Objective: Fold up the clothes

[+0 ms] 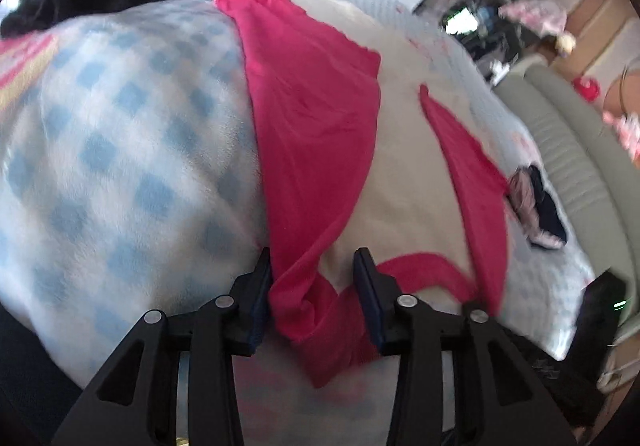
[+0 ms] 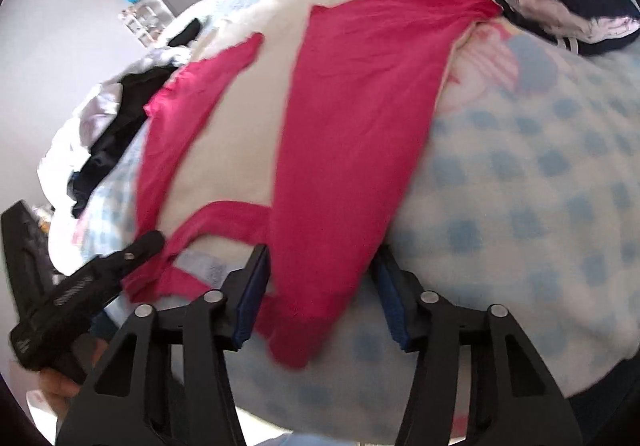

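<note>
Left wrist view: the pink garment (image 1: 312,118) is being spread across a cream cloth (image 1: 404,150) on the blue-checked blanket (image 1: 120,150); a bunched strap is being bracketed by the half-open left gripper (image 1: 316,282), contact unclear.

Right wrist view: the garment's near edge is being straddled by the right gripper (image 2: 324,278), jaws partly apart, grip uncertain. The left gripper (image 2: 132,250) is being seen at the lower left.

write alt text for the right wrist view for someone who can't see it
A pink garment lies spread on a blue-checked blanket, its near edge bunched between the right gripper and its open black fingers. The left gripper reaches the garment's lower left corner, and dark clothes are piled at left.
</note>
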{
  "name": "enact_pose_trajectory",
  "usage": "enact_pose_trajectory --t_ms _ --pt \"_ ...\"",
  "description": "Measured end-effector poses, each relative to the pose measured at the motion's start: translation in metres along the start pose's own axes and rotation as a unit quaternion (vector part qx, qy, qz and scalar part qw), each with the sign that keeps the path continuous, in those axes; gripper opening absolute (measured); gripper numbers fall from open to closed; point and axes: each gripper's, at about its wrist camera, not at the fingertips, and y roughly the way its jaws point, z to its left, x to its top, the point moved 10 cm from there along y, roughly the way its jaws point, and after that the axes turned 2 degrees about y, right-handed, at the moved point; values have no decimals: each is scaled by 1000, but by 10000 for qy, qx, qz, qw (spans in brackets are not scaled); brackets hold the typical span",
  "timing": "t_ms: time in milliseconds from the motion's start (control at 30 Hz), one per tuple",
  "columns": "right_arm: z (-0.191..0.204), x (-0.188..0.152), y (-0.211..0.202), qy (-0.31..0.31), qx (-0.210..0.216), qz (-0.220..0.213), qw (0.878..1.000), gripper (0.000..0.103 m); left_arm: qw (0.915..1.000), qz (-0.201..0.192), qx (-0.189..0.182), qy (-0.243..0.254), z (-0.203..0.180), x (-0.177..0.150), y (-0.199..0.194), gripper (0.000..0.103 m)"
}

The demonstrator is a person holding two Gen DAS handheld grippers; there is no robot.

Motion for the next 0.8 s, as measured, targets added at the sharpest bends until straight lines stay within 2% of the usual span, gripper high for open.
enact_pose_trajectory --t_ms 33,100,167,233,300,333,467,633,667,800 --pt "-4 -2 5 138 55 -5 9999 48 9999 -60 -161 -3 -3 0 -3 23" --pt "-1 0 3 272 293 -56 9992 36 9987 -160 -481 -4 -10 3 -8 17" --pt "7 6 -5 268 636 -145 9975 34 9966 -230 -790 -9 -17 7 -11 17" --pt "7 12 -5 362 894 -151 9952 33 9963 -5 -837 -196 -13 3 2 17" --pt "-8 12 7 703 916 -16 9933 30 9971 204 -673 -299 -3 -4 13 17" --pt "-12 11 10 823 1012 0 9915 29 9967 199 -704 -361 -1 -4 13 18" --pt "-22 8 21 1178 1305 80 9844 31 9932 188 -872 -746 5 -8 12 18" --pt "-20 13 28 1409 1404 311 9795 35 9840 555 -1258 -1132 7 -10 28 18" --pt "-15 14 25 1262 1419 302 9813 36 9821 617 -1336 -1175 6 -8 29 18" --pt "4 20 12 673 1473 266 9864 36 9828 327 -1541 -965 -10 4 19 18"
